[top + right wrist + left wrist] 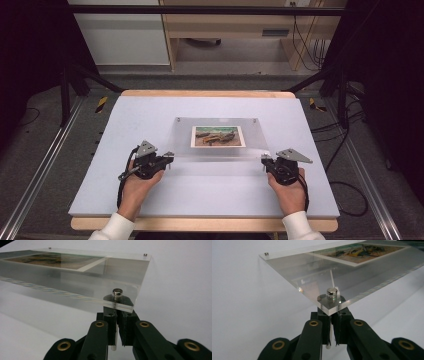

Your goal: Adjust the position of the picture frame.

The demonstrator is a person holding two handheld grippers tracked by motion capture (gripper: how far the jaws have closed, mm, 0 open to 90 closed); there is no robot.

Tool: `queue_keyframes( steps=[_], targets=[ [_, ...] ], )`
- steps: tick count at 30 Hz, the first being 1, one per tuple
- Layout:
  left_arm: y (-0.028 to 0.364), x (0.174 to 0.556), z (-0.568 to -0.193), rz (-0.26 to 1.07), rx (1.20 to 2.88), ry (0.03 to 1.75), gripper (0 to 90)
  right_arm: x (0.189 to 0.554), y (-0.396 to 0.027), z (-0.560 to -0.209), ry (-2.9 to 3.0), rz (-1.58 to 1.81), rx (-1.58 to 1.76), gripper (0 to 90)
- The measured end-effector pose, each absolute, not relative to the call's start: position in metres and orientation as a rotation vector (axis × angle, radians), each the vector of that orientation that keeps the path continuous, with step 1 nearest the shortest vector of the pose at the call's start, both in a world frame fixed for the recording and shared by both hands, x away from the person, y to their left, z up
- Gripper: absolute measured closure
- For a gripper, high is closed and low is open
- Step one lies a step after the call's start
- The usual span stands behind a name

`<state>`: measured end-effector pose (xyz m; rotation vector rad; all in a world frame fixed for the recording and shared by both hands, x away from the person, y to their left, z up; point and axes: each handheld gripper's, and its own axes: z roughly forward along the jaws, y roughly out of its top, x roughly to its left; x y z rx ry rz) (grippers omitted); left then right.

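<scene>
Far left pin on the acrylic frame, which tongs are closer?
Left. Left tongs clamp the near left pin, on the far left pin's edge; right tongs clamp the near right pin, diagonally opposite.

**Two hand-held grippers at the near corners of a clear acrylic frame**

High view. A white table top (210, 192) on a wooden base carries a clear acrylic frame (218, 137) lying flat near its centre, with a landscape print (218, 136) inside it. The left gripper (167, 160), held in the person's left hand (139, 181), meets the frame's near left corner. The right gripper (264, 161), held in the right hand (289, 189), meets the near right corner. Both sets of jaws are drawn together. White sleeves (116, 227) enter from the bottom edge. Wooden furniture (235, 25) stands on the floor beyond the table
</scene>
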<state>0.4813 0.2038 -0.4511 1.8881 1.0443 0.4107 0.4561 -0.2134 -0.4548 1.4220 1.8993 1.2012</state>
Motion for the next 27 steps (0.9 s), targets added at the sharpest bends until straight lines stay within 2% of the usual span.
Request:
queue_keyframes(
  steps=[27],
  targets=[
    [0.202, 0.48, -0.463, 0.413, 1.971, 1.044, 84.1, 0.457, -0.212, -0.467, 1.966, 1.147, 1.465, 84.6]
  ],
)
